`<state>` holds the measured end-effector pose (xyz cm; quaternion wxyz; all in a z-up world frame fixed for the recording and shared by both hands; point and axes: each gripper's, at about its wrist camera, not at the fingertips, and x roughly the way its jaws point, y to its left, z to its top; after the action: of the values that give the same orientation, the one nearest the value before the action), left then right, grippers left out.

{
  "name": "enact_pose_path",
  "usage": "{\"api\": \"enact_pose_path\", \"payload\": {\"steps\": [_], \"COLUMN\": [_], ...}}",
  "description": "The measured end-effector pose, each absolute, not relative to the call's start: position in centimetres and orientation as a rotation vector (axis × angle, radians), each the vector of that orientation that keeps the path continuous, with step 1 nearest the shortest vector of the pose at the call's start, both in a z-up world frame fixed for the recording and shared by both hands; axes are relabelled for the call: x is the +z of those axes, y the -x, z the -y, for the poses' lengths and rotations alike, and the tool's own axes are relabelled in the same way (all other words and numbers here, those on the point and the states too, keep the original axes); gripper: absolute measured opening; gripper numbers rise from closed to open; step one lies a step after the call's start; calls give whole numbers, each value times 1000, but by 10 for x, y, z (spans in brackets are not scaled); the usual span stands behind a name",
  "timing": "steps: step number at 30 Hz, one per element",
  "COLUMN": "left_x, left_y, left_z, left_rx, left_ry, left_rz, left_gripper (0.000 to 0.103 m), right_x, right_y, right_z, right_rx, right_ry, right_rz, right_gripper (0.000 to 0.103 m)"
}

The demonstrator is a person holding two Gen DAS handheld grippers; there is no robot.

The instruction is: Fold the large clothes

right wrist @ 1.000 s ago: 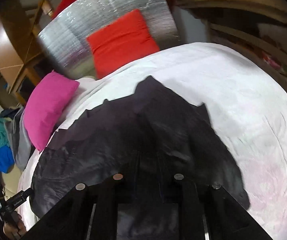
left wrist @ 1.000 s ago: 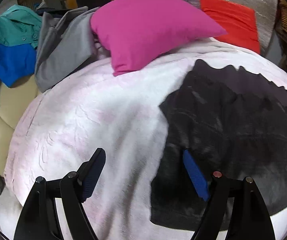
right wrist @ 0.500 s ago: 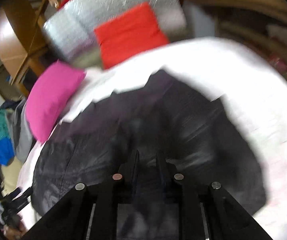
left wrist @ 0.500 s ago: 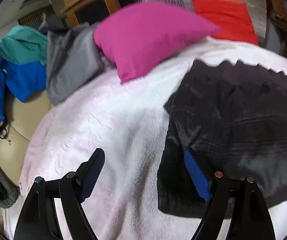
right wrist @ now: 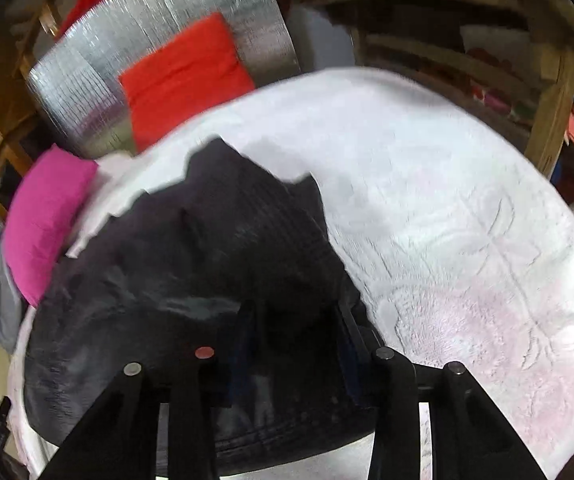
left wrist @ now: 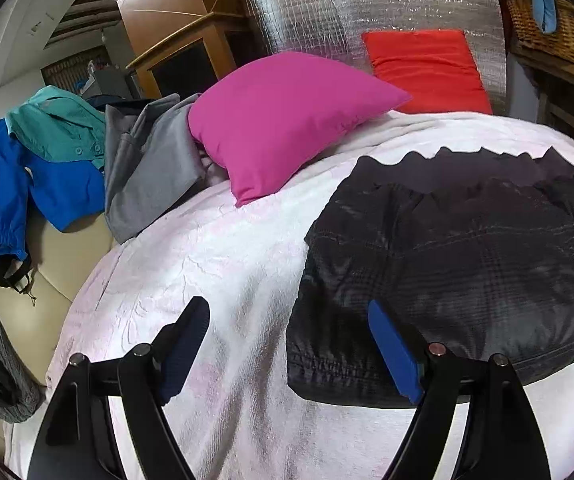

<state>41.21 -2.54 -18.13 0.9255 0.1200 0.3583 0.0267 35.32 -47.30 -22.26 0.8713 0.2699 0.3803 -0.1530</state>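
Left wrist: fingers (left wrist: 289, 344) wide, straddling black garment (left wrist: 467, 248) edge; right fingers (right wrist: 295, 344) opening above it.

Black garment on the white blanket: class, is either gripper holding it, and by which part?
Neither holds it. The left gripper is open above the black garment. The right gripper is opening over its near hem, no pad visibly pressing it.

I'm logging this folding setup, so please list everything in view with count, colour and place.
black garment: 1, black, spread on the white blanket
white blanket: 1, white with pink tinge, covers the bed
pink pillow: 1, magenta, far left of the blanket
red cushion: 1, against the silver foil panel
clothes pile: grey, teal and blue pieces, left of the pillow
wicker basket: 1, tan, far right
left hand-held gripper: open, empty
right hand-held gripper: jaws opening over the garment's near edge
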Motion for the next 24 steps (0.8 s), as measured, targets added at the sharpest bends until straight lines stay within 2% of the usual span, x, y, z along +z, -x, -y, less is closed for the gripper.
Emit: {"api": "enact_pose_path", "payload": {"steps": [6, 8, 17, 24], "left_x": [-175, -173, -181, -184], "left_y": [-404, -400, -393, -421], "left_z": [30, 33, 44, 51], "left_rx": [41, 36, 9, -34], "left_ry": [-249, -254, -260, -266], "left_rz": [-708, -699, -720, -762], "left_gripper": [82, 82, 82, 82], "right_x": [-200, -201, -253, -222], "right_y": [-337, -334, -344, -360], "right_z": [440, 424, 387, 413], "right_rx": [-222, -167, -93, -93], "right_ry": [-526, -518, -552, -541], "right_rz": [-730, -749, -912, -840], "right_gripper": [40, 31, 31, 31]}}
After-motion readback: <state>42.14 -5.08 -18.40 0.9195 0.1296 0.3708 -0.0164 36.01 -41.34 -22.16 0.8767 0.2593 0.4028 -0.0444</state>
